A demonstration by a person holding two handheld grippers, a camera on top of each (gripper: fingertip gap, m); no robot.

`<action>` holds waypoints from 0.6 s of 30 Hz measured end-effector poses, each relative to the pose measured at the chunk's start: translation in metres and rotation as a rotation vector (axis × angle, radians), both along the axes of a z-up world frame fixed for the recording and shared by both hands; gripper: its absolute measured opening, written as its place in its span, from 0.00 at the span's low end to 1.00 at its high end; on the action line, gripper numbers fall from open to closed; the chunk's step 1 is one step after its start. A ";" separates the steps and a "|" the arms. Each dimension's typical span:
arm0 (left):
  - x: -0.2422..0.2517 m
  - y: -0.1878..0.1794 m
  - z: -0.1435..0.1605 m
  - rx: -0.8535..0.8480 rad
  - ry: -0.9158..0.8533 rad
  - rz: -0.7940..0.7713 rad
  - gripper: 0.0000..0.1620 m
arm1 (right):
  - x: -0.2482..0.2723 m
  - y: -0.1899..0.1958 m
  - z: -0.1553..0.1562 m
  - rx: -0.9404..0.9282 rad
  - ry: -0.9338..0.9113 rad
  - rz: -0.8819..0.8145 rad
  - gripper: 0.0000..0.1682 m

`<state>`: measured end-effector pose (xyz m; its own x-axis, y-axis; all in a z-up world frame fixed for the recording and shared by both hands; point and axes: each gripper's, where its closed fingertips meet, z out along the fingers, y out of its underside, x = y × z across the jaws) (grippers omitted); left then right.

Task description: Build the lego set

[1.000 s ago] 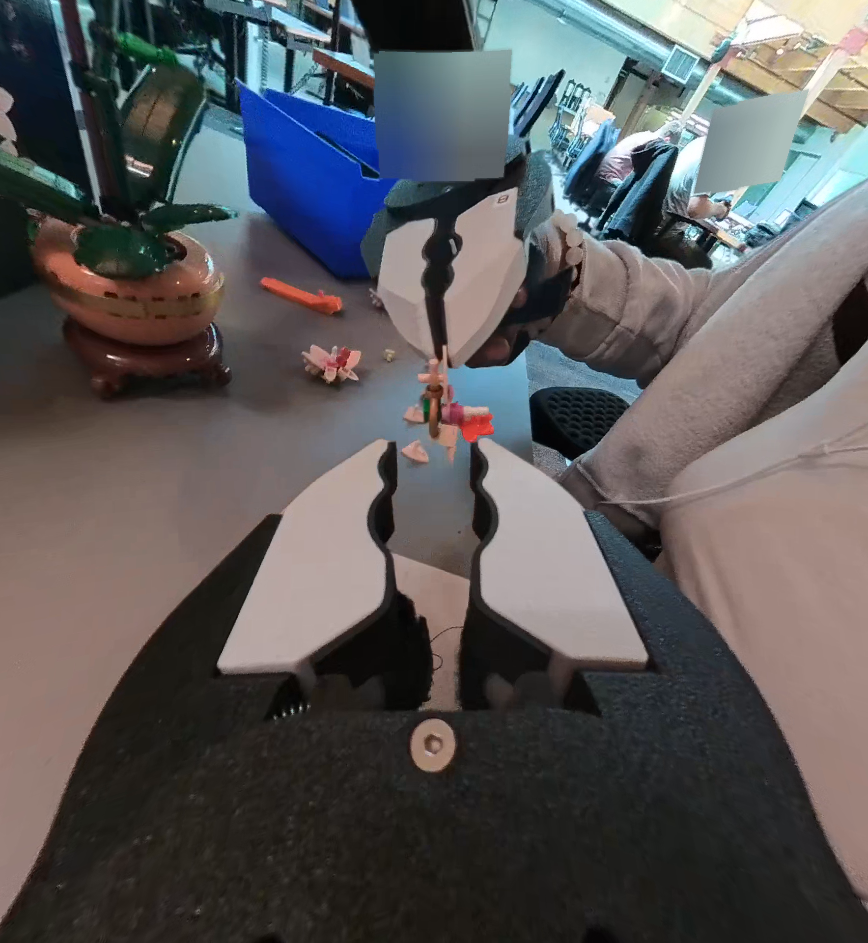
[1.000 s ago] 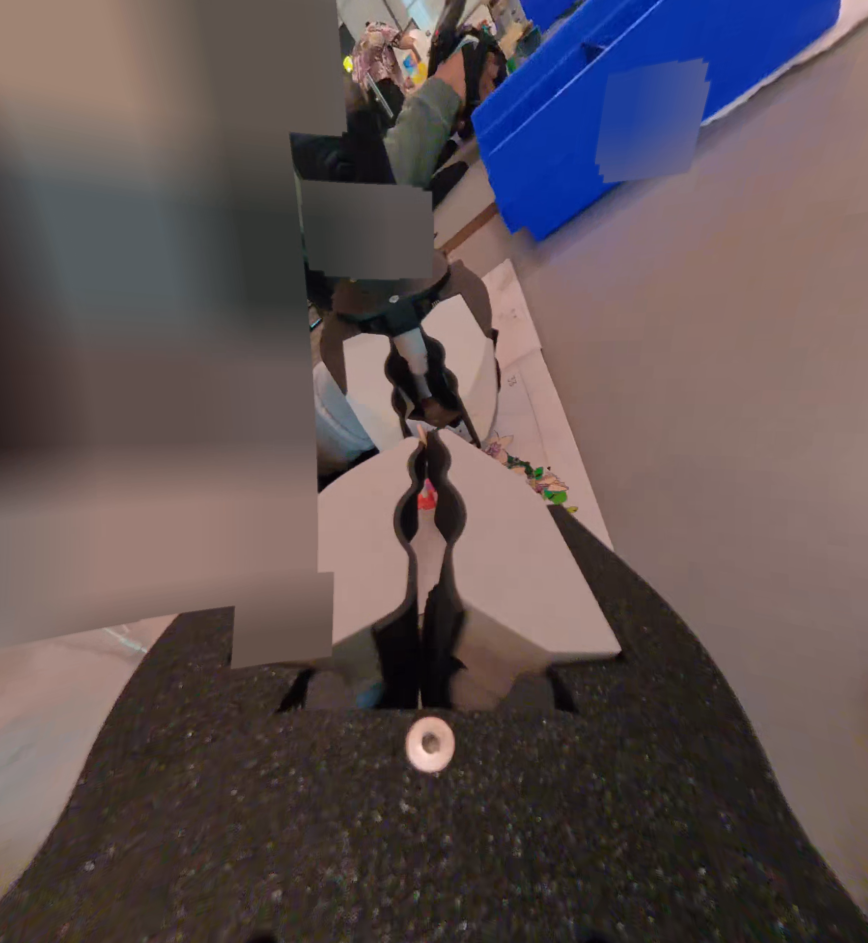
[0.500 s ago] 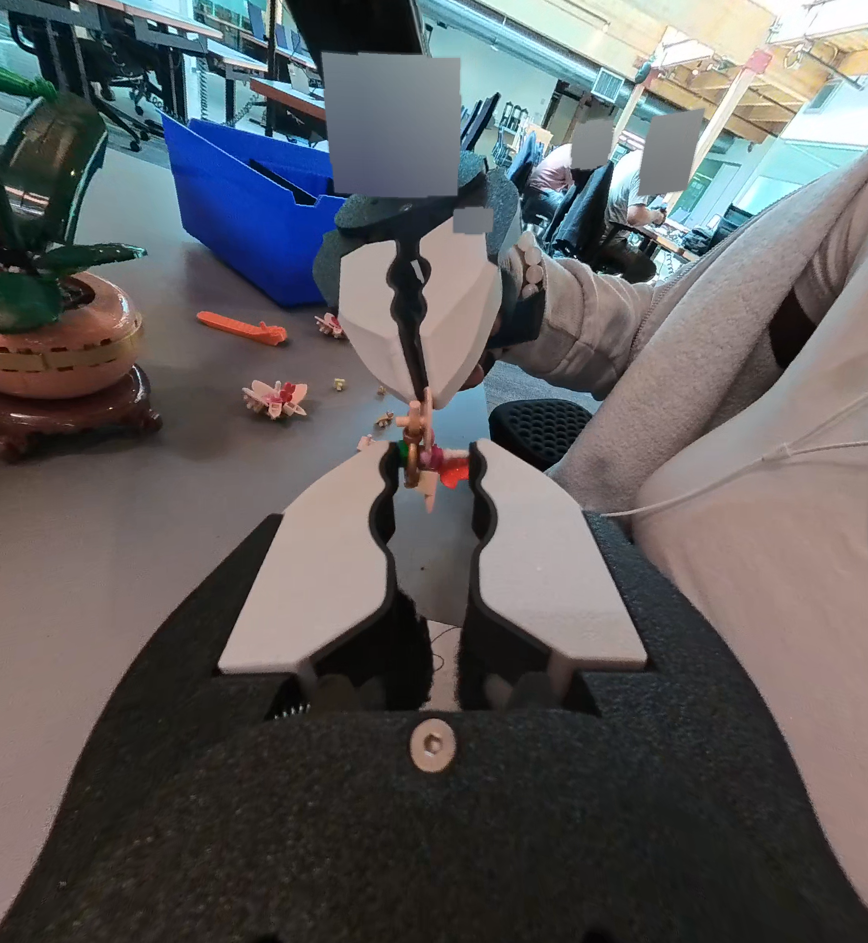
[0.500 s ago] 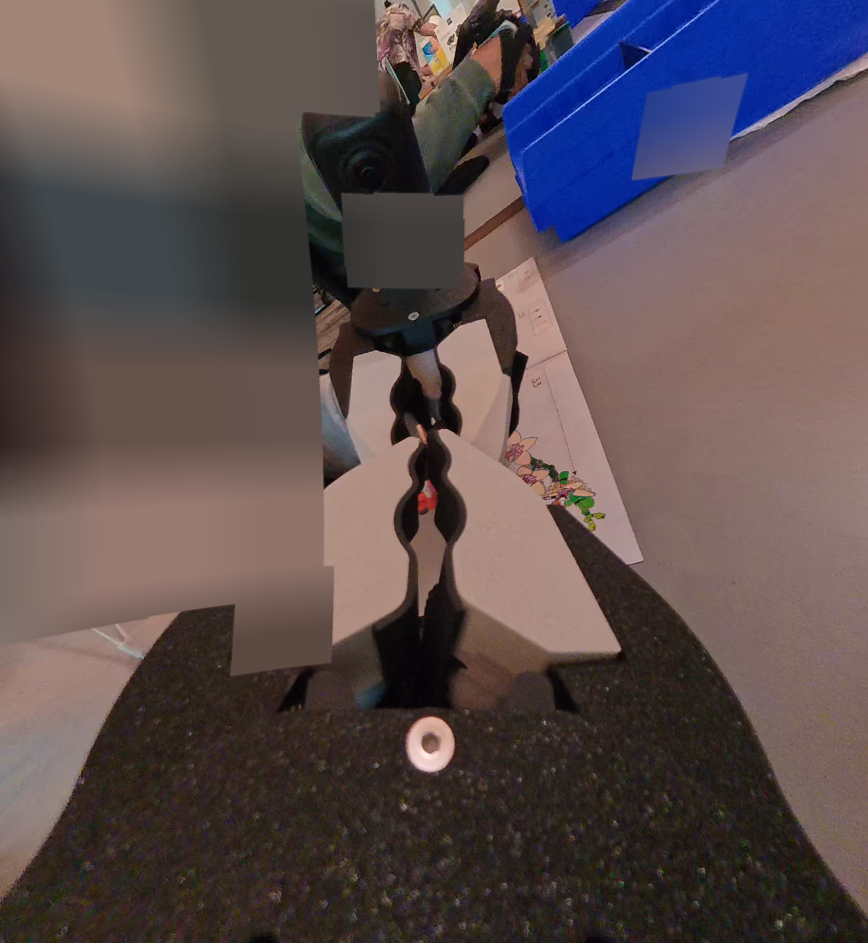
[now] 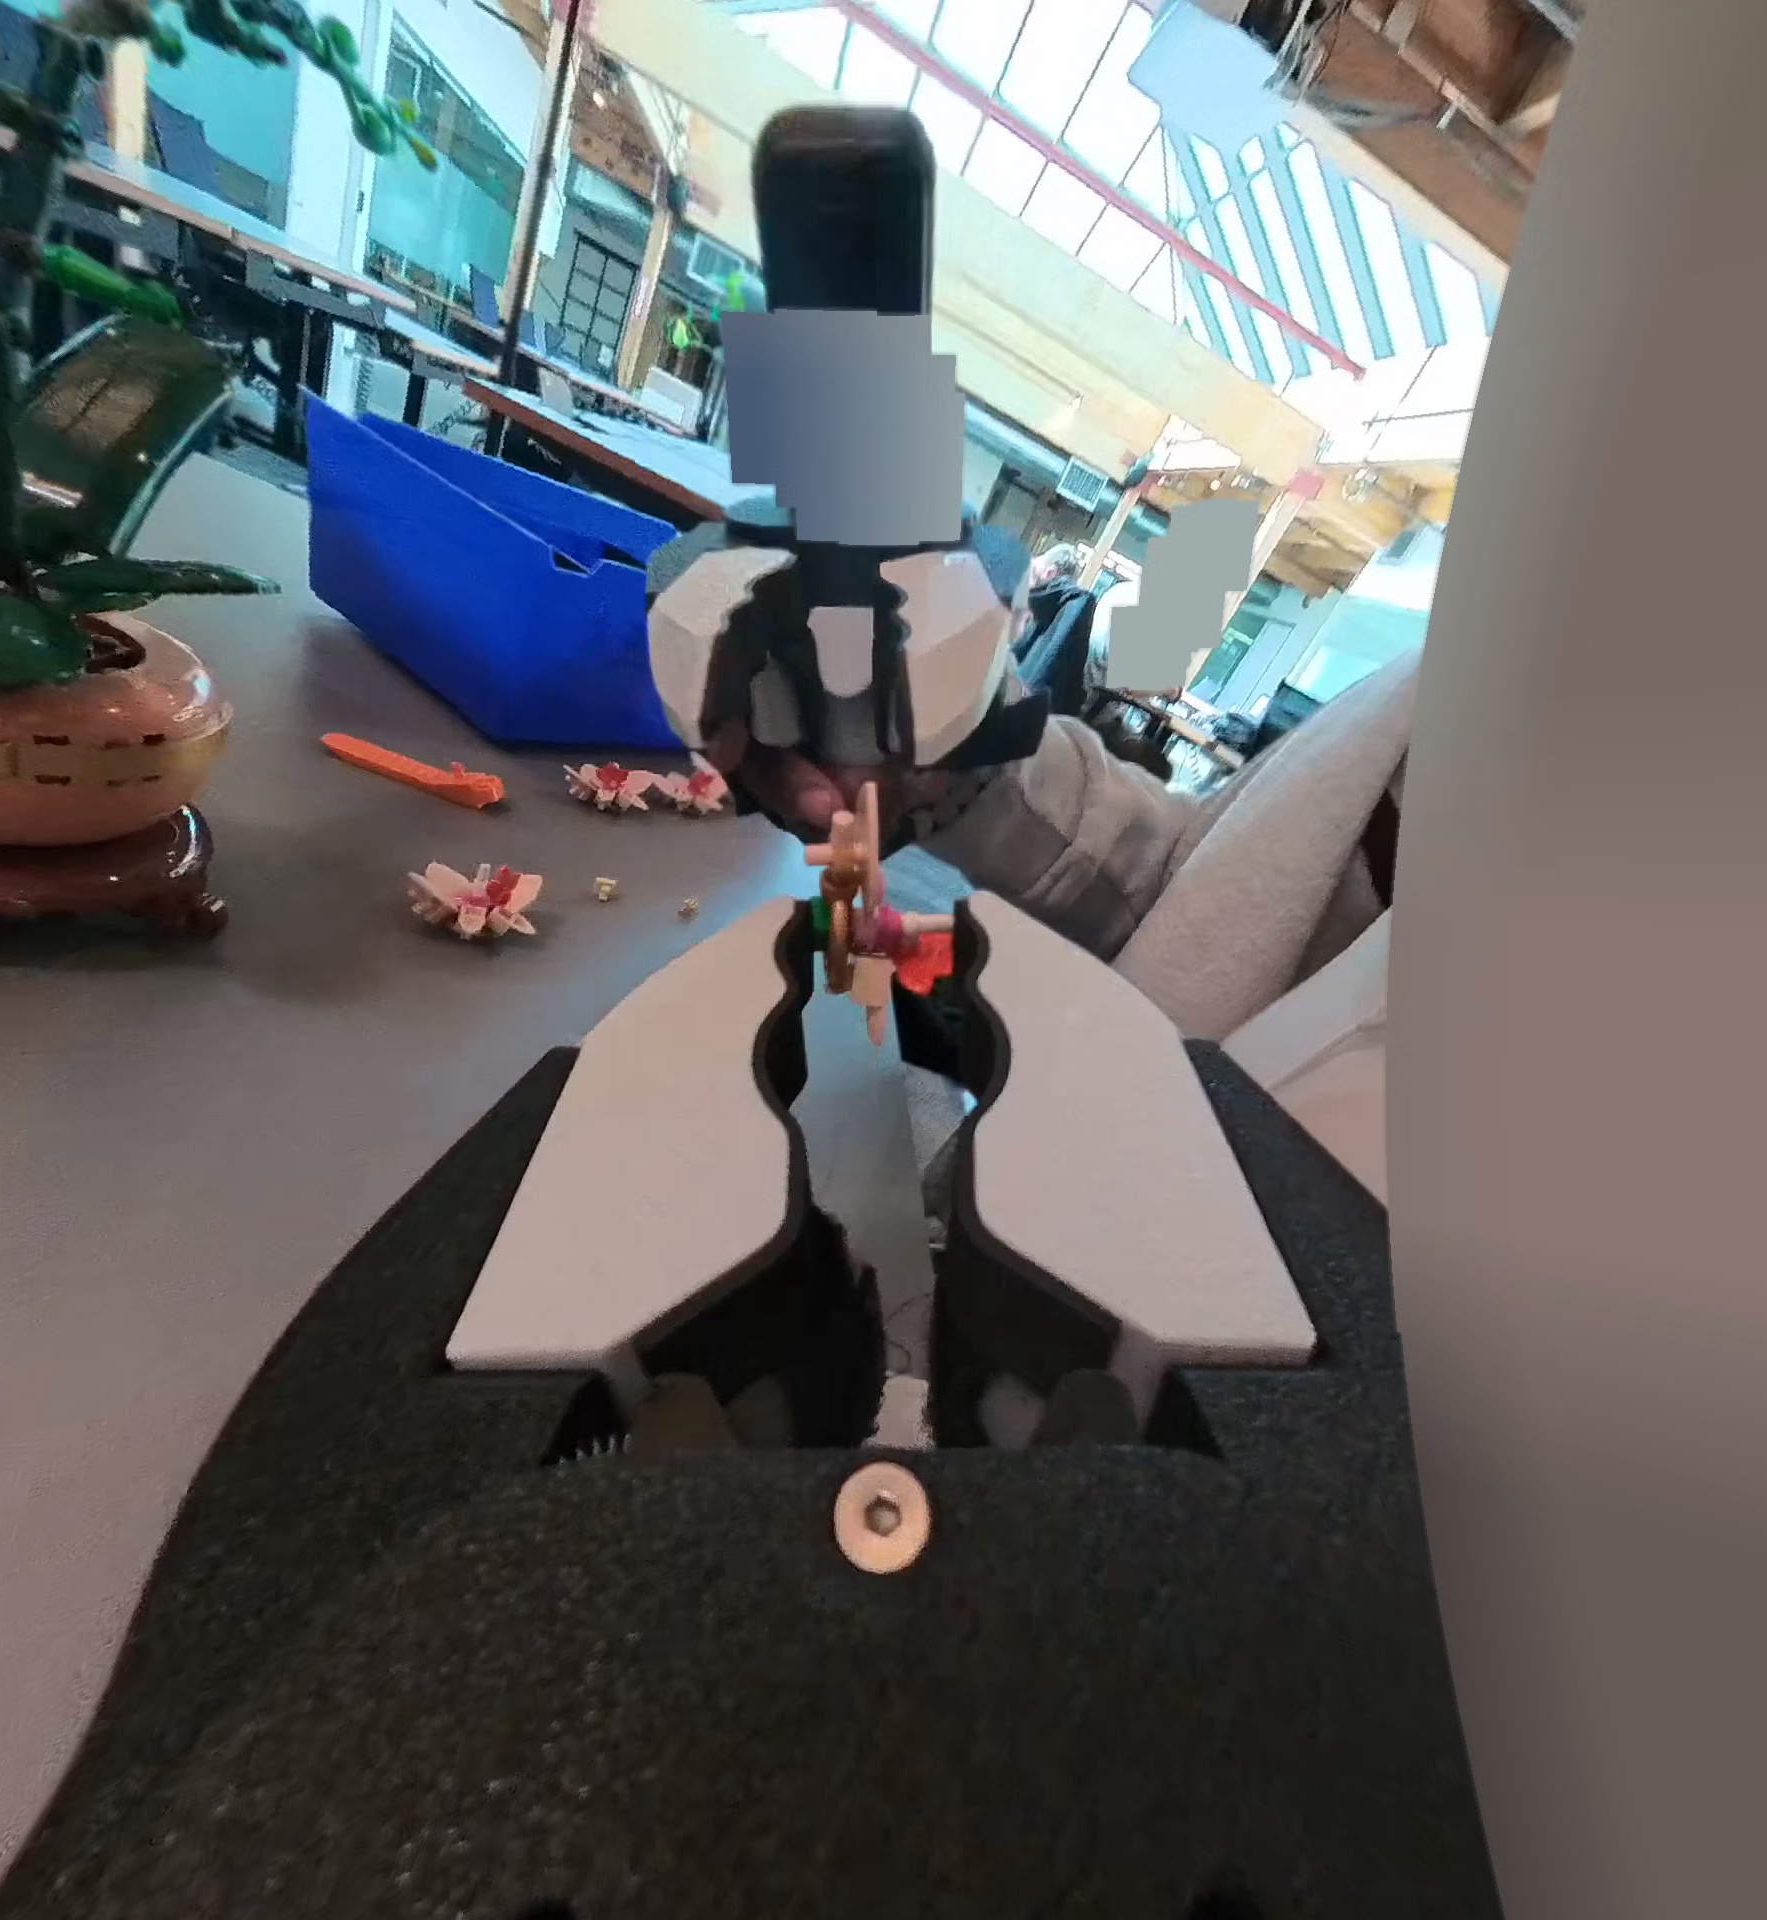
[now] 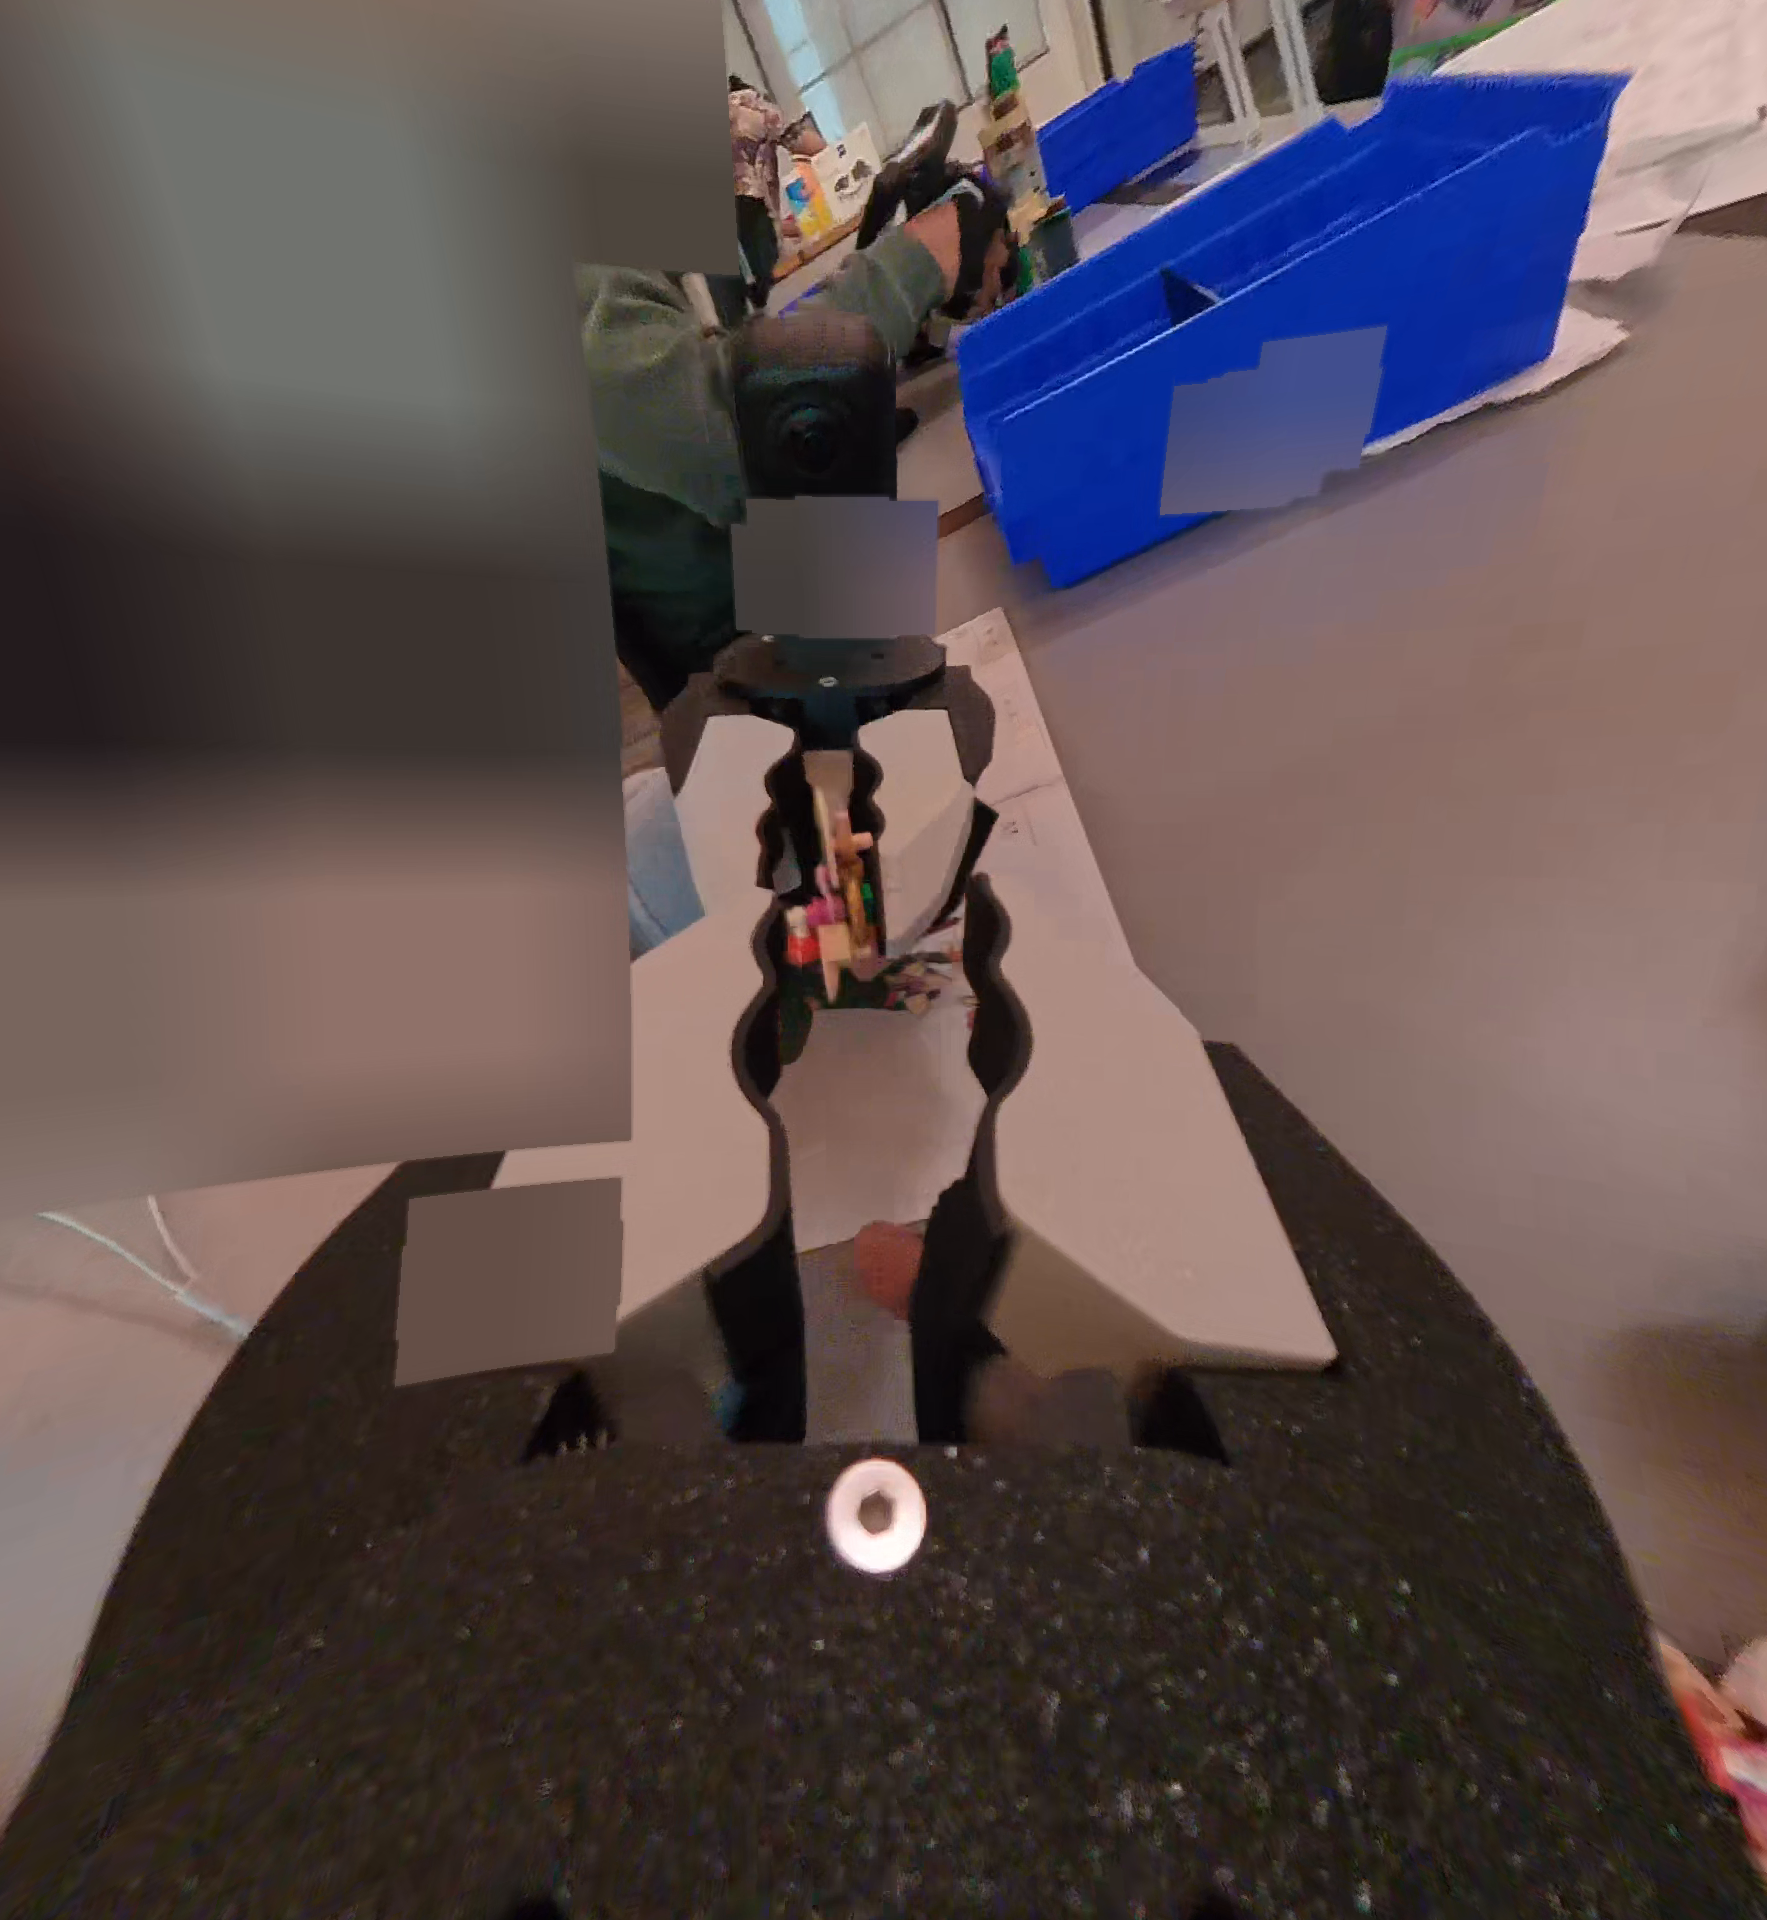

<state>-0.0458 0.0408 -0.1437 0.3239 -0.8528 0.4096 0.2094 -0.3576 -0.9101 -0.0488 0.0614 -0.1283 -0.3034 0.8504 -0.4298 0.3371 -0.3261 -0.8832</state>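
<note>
A small lego flower assembly (image 5: pixel 863 925), with pink, tan, green and red parts on a brown stem, sits between the tips of my left gripper (image 5: pixel 879 920). The left jaws touch it on both sides and hold it above the grey table (image 5: pixel 235 1091). My right gripper (image 5: pixel 837 665) faces it from just behind, jaws apart and empty. In the right wrist view the right gripper (image 6: pixel 879 904) is open. The assembly (image 6: pixel 843 914) shows there in the jaws of the left gripper (image 6: pixel 837 810) opposite.
A lego orchid pot (image 5: pixel 48 748) stands at the left. A blue bin (image 5: pixel 484 613), an orange brick separator (image 5: pixel 411 769) and finished pink flowers (image 5: pixel 474 899) lie behind. An instruction booklet (image 6: pixel 1066 883) lies under the grippers. A person's sleeve (image 5: pixel 1222 831) is at the right. The tips of both grippers are at nearly the same place. The lego orchid pot (image 5: pixel 48 748) is about 15 centimeters from both grippers' fingertips.
The right gripper was shut on the top of the assembly; it has opened and let go. The left gripper moved forward so the assembly sits between its tips.
</note>
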 end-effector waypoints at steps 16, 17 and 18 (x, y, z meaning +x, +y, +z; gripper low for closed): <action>-0.002 0.004 -0.010 -0.135 -0.061 0.064 0.15 | 0.121 0.041 -0.085 0.251 -0.361 -0.387 0.11; 0.000 0.005 -0.010 -0.133 -0.042 0.069 0.15 | 0.128 0.043 -0.093 0.261 -0.401 -0.401 0.11; 0.002 0.005 -0.010 -0.131 -0.027 0.067 0.15 | 0.132 0.044 -0.101 0.268 -0.432 -0.409 0.11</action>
